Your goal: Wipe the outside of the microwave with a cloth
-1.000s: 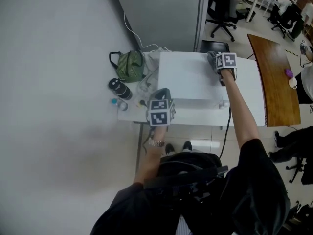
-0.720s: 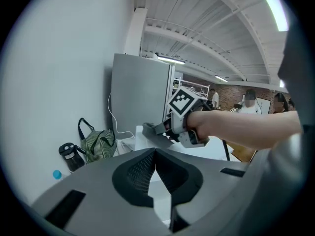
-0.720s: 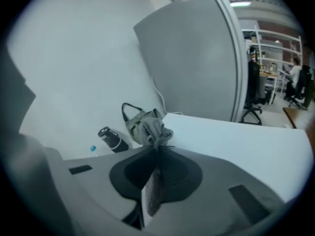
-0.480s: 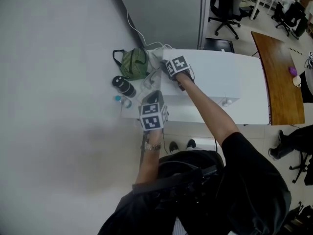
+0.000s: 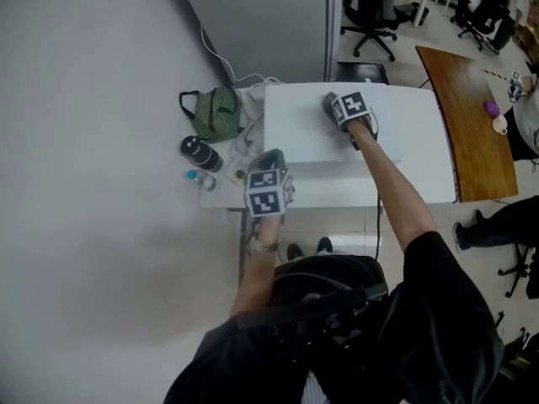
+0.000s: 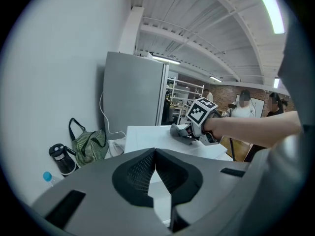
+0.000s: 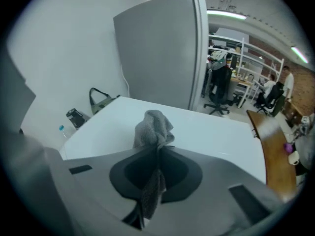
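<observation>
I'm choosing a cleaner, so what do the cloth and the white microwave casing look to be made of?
The cloth is grey and looks like soft knitted or terry-like fabric, judging by its fuzzy, limp folds. The microwave has a smooth white casing with a faint sheen, probably painted metal or plastic; the look cannot settle which.

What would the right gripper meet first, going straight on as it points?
Probably the microwave top, through the grey cloth it holds; the grey cabinet stands farther on. Depth is unclear.

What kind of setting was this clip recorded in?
Most likely an open-plan office or lab workspace: black swivel chairs on a pale floor, a long wooden desk, and metal shelving further back.
</observation>
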